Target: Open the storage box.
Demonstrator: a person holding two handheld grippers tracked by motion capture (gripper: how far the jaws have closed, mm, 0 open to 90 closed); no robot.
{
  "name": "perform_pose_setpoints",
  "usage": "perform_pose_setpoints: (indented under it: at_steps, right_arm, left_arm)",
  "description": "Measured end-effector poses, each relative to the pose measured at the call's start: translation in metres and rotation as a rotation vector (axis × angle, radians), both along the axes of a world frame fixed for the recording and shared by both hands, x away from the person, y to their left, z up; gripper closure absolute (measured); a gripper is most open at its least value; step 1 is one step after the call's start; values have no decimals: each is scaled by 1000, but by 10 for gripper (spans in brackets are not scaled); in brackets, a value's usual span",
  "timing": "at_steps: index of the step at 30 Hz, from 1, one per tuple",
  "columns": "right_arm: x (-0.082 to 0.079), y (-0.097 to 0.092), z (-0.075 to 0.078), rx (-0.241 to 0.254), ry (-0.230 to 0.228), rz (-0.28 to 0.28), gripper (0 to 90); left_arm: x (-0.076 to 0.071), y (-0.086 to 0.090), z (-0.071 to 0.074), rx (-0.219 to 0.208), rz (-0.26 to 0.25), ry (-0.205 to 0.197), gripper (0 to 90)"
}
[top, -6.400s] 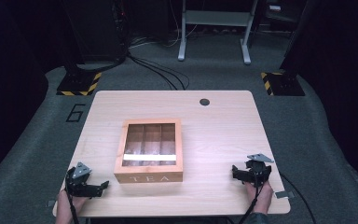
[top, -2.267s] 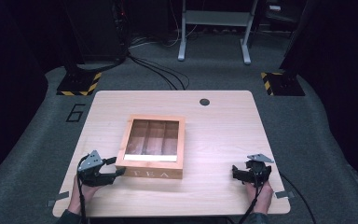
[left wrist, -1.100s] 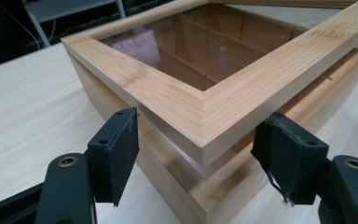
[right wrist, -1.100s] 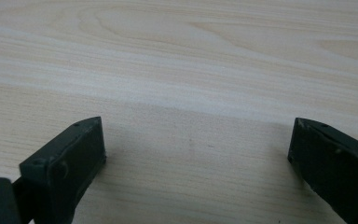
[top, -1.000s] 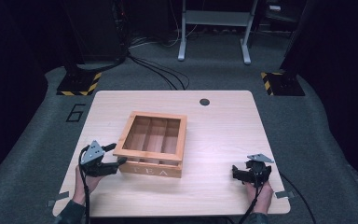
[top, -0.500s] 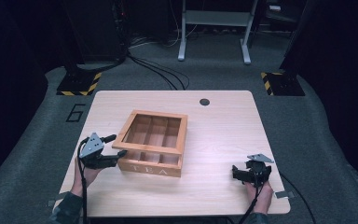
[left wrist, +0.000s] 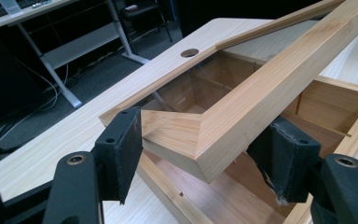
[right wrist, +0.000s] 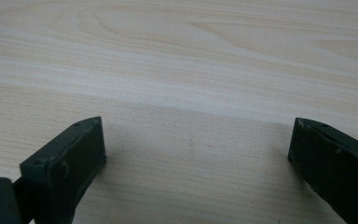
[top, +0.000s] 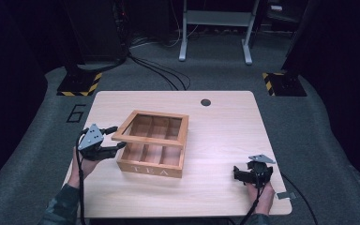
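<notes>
Compared with the frame of a second ago, the glass-paned lid (top: pixel 151 129) of the wooden tea box (top: pixel 153 154) is sitting higher at its left edge, and the left gripper (top: pixel 108 140) has risen with it; half a second back the lid was already tilting, and it is now tilting more. Six seconds earlier the lid was lying flat on the box and the left gripper was resting near the table's (top: pixel 225 136) front left corner, well apart from the box. The right gripper (top: pixel 240 174) is lying where it lay in every earlier frame, near the front right corner.

The left gripper's jaws have just been closing, and the lid's corner (left wrist: pixel 191 140) is sitting between them. In the left gripper view the left pad (left wrist: pixel 121 149) is touching the wooden frame, while the right pad (left wrist: pixel 284 163) is standing just beside it — whether it is pressing I cannot tell. The right gripper's jaws are standing spread wide over bare table top (right wrist: pixel 186 70), holding nothing.

The tea box is standing on the middle-left of the table, its front wall lettered TEA facing the person. Its interior is divided by wooden partitions into compartments — the ones in view are showing only bare wood. The lid is hanging aslant over the box, raised at the left, lower at the right.
</notes>
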State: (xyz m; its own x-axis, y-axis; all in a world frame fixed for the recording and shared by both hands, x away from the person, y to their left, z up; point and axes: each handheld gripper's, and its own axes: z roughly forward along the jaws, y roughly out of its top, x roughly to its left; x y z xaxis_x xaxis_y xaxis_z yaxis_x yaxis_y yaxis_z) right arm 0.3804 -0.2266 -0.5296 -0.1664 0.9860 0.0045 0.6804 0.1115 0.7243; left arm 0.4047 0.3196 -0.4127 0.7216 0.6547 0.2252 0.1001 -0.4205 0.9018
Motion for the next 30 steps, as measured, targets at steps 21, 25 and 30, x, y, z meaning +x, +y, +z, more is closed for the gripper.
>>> perform_pose_setpoints:
  at_steps: [21,25,30]
  right_arm:
    - [0,0,0,3,-2,-1,33]
    - [0,0,0,1,-1,0,33]
    - [0,0,0,3,-2,-1,33]
  left_arm:
    - [27,7,38,5,-36,42,466]
    - [32,6,44,-1,-36,44,470]
    - [37,6,48,-8,-34,41,470]
